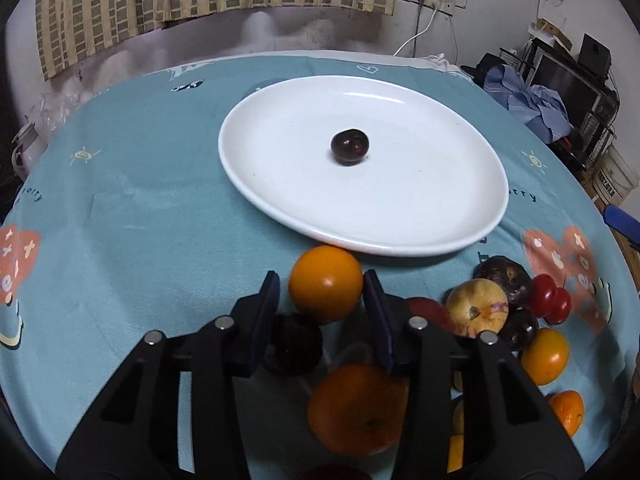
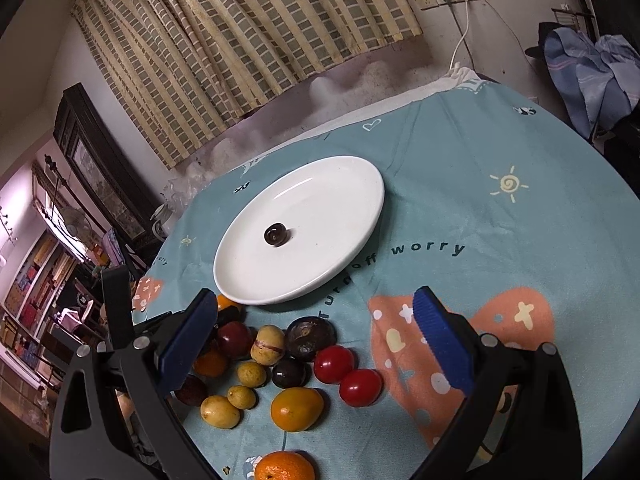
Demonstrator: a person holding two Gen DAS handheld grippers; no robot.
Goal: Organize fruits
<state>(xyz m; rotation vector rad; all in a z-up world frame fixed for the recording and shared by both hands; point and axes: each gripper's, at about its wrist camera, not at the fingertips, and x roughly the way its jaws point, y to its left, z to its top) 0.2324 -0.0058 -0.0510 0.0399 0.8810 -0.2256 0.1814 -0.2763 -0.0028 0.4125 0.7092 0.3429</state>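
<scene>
A white oval plate lies on the teal tablecloth with one dark cherry at its middle; the plate and cherry also show in the right wrist view. My left gripper has its jaws around an orange just before the plate's near rim; the right pad touches it, a small gap shows at the left pad. My right gripper is open and empty above a pile of fruit: two cherry tomatoes, a dark passion fruit, small yellow fruits and oranges.
More fruit lies under and right of the left gripper: a large orange, a yellow apple-like fruit, dark plums, red tomatoes. The round table's edge curves around at both sides. Clothes and shelves stand at the right.
</scene>
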